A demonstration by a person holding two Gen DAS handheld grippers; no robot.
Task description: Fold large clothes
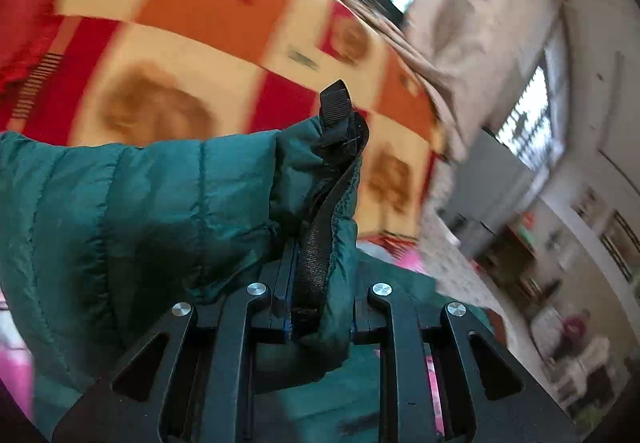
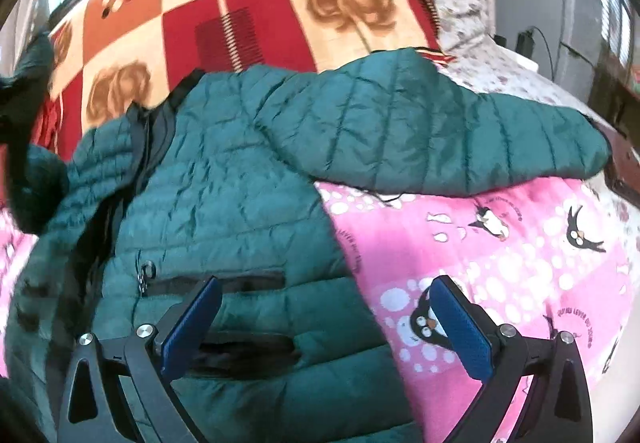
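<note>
A teal quilted puffer jacket (image 2: pixel 240 195) lies spread on the bed, front up, with one sleeve (image 2: pixel 460 139) stretched to the right. My right gripper (image 2: pixel 326 323) is open and empty, its blue pads (image 2: pixel 192 327) hovering over the jacket's lower right edge near a pocket zip (image 2: pixel 216 283). In the left wrist view my left gripper (image 1: pixel 304 299) is shut on a sleeve cuff (image 1: pixel 320 227) with black elastic trim (image 1: pixel 340 115), lifted above the bed.
A pink penguin-print sheet (image 2: pixel 500 251) covers the near bed. A red, orange and cream checked blanket (image 2: pixel 240 11) lies behind. A beige curtain (image 1: pixel 480 23), windows and room furniture (image 1: pixel 560 263) show at the right.
</note>
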